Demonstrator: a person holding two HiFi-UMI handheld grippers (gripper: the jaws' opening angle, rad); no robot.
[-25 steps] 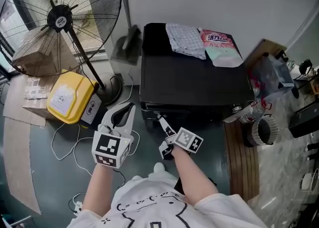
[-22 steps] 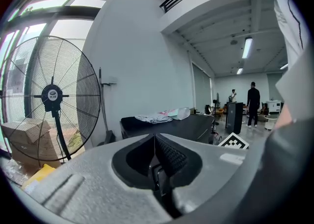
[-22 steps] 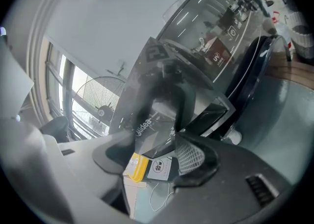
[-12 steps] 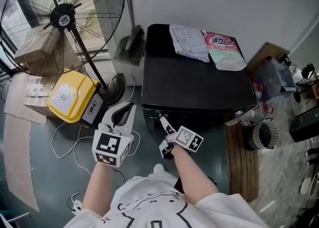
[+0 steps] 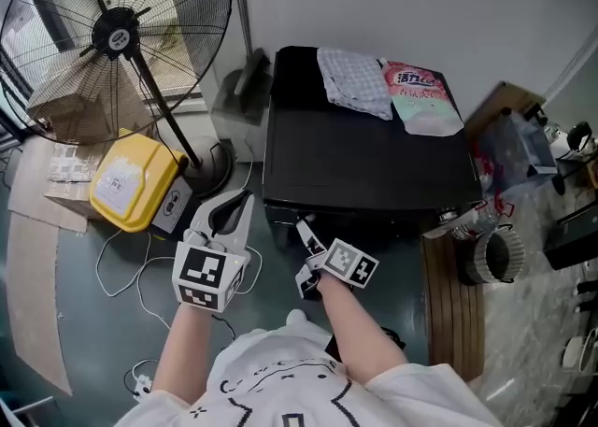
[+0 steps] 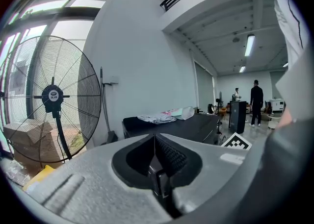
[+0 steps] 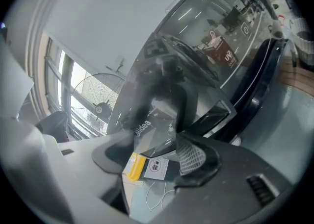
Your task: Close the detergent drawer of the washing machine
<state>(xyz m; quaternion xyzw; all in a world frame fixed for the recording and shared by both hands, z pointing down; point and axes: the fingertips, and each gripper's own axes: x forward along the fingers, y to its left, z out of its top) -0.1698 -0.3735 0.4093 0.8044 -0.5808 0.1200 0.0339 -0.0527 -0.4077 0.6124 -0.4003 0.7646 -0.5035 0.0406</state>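
The black washing machine point(image 5: 364, 163) stands against the wall, and its detergent drawer point(image 5: 283, 215) juts out a little at the front left corner. My right gripper point(image 5: 302, 252) is at that corner, its jaws apart and opening. In the right gripper view the glossy dark drawer front point(image 7: 206, 117) lies between the two jaws of the right gripper point(image 7: 157, 142), and the pads do not press on it. My left gripper point(image 5: 245, 199) hangs left of the machine over the floor. The left gripper point(image 6: 156, 142) is shut on nothing.
A big standing fan point(image 5: 117, 37) and a yellow box point(image 5: 131, 180) are to the left. A cloth point(image 5: 353, 79) and a detergent pouch point(image 5: 425, 98) lie on the machine. Cables point(image 5: 131, 276) trail on the floor. A wooden board point(image 5: 453, 294) is to the right.
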